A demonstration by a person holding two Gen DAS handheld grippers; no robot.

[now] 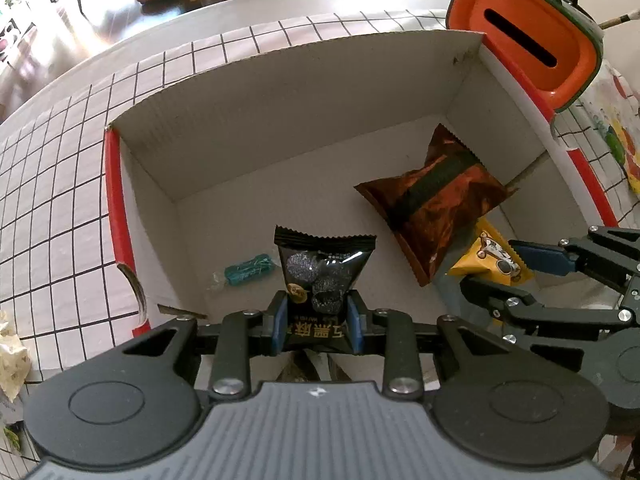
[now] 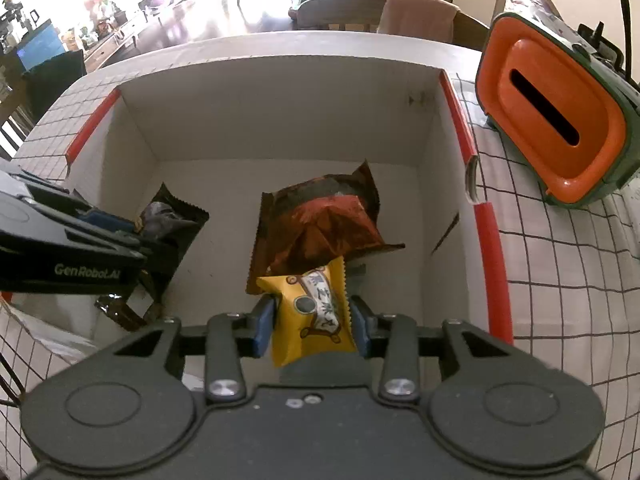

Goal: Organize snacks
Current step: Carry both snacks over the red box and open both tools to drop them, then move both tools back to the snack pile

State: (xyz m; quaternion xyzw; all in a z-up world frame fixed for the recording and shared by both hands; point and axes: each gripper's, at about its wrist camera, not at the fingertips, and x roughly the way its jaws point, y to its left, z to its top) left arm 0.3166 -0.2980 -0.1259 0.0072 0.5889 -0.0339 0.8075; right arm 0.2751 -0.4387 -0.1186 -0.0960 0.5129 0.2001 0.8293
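while both hands hang over the box:
done: brown packet and green candy inside
left gripper: clamped on black packet
right gripper: yellow packet between barely parted jaws, not yet dropped

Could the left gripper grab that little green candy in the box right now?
Probably not yet. The left gripper is already shut on the black snack packet, so its jaws are full. The green candy lies uncovered on the box floor just beside it, so the way looks free once the packet is dropped.
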